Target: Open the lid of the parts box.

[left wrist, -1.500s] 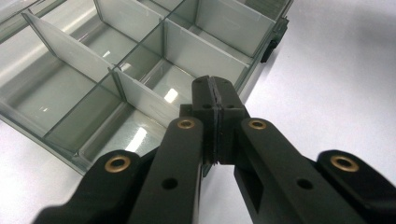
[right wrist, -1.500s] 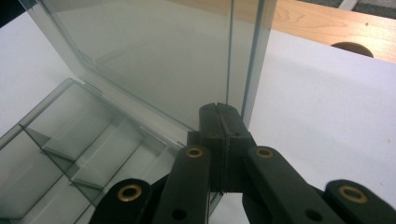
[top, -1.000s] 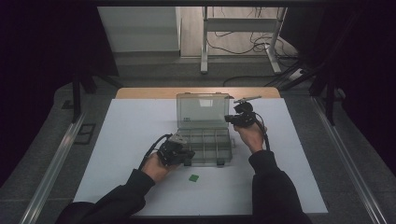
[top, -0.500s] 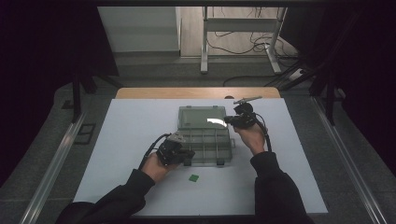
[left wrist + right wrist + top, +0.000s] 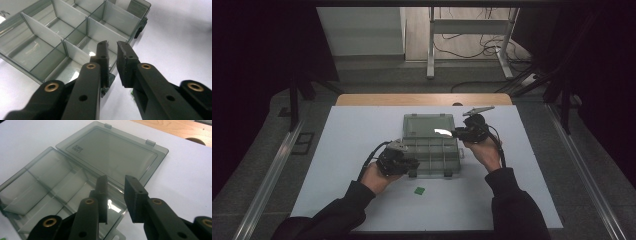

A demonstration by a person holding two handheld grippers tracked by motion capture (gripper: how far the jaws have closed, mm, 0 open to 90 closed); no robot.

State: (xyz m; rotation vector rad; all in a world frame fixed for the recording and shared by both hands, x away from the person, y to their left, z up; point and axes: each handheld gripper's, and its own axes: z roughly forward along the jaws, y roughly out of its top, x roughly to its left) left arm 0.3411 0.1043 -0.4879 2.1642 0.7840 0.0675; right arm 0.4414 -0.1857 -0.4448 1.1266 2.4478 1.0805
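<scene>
A clear grey compartment box (image 5: 432, 157) lies open on the white table (image 5: 357, 130), its lid (image 5: 428, 125) folded flat behind the tray. My left gripper (image 5: 412, 164) sits at the box's front left corner. In the left gripper view its jaws (image 5: 113, 48) stand a narrow gap apart over the front wall by a latch, with nothing between them, above empty compartments (image 5: 62, 32). My right gripper (image 5: 456, 133) hovers at the box's right side. Its jaws (image 5: 116, 182) are open and empty, above the seam between the lid (image 5: 112, 152) and the tray (image 5: 50, 185).
A small green square (image 5: 419, 190) lies on the table in front of the box. A wooden strip (image 5: 422, 99) runs along the table's back edge. Metal rails flank the table, and a stand with cables (image 5: 467, 40) is on the floor beyond.
The lid stood upright a second ago and has swung back to lie flat behind the tray. My right gripper has dropped slightly at the box's right side. The left gripper stayed put.
</scene>
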